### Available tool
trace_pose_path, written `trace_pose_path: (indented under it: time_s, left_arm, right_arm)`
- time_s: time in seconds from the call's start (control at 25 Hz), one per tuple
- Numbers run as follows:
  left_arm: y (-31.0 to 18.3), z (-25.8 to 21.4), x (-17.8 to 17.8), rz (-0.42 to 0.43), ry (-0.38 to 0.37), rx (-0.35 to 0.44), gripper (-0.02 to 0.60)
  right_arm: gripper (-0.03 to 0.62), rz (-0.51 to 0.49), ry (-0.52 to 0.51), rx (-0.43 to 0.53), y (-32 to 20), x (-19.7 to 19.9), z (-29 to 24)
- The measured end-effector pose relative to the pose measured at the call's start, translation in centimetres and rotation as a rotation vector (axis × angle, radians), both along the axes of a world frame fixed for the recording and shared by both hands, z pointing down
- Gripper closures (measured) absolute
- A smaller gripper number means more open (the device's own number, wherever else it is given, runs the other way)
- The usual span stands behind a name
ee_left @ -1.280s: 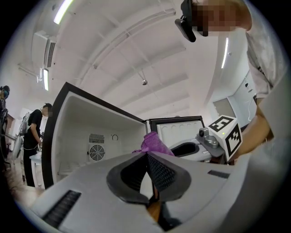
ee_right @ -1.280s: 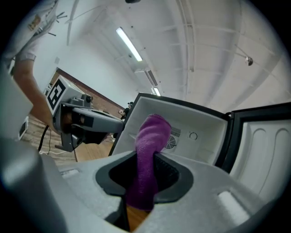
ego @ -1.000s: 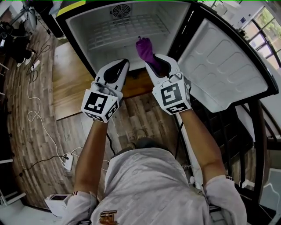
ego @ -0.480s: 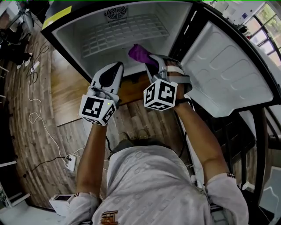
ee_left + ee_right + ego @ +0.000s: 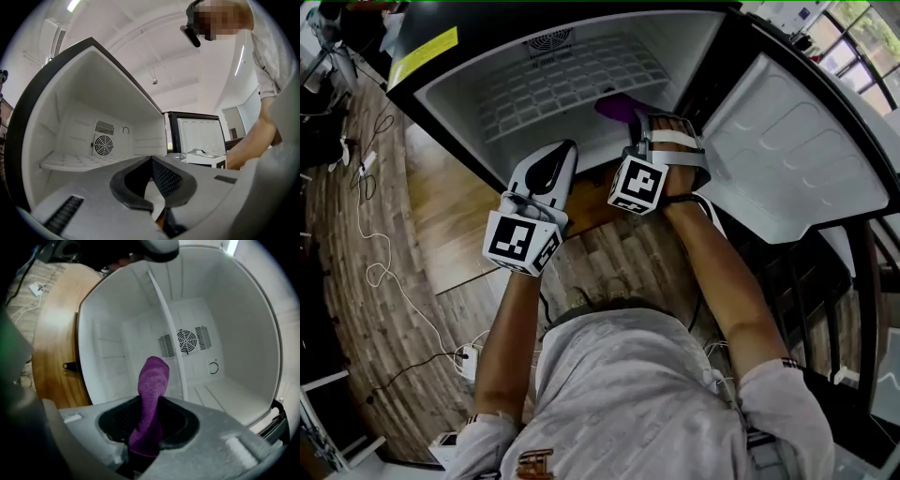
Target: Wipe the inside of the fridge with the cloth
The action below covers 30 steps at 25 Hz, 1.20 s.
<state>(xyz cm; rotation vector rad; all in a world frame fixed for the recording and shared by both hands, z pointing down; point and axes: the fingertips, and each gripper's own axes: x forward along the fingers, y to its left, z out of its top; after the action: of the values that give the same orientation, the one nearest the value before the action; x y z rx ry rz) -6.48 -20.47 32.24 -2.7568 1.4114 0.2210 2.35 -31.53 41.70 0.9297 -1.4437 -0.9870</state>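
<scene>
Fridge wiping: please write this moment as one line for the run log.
fridge: door open | right gripper: jaws shut on purple cloth, inside fridge | left gripper: jaws shut, empty, in front of fridge

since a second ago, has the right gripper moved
Yes. The right gripper has rolled over and pushed deeper into the fridge, bringing the cloth nearer the shelf.

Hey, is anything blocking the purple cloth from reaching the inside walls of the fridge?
Nothing visible does. The door is open, the right gripper holds the purple cloth at the fridge opening, and only a wire shelf spans the compartment.
</scene>
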Motion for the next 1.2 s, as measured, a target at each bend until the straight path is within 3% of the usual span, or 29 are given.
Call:
trace_pose_path:
  time_s: [0.24, 0.72, 1.2]
  left_arm:
    - [-0.9, 0.5, 0.1, 0.052, -0.007, -0.008, 0.581]
    - [-1.9, 0.9, 0.0, 0.098, 0.014, -0.005, 0.581]
    - [-3.1, 1.9, -0.8, 0.112, 0.015, -0.029, 0.581]
  right_arm:
    - [0.485, 0.088, 0.058, 0.042, -3.3, 0.8, -0.1]
    - [0.485, 0.225, 0.015, 0.044, -5.5, 2.3, 0.2]
    - [0.482, 0.277, 0.005, 0.07, -8.1, 2.5, 1.5]
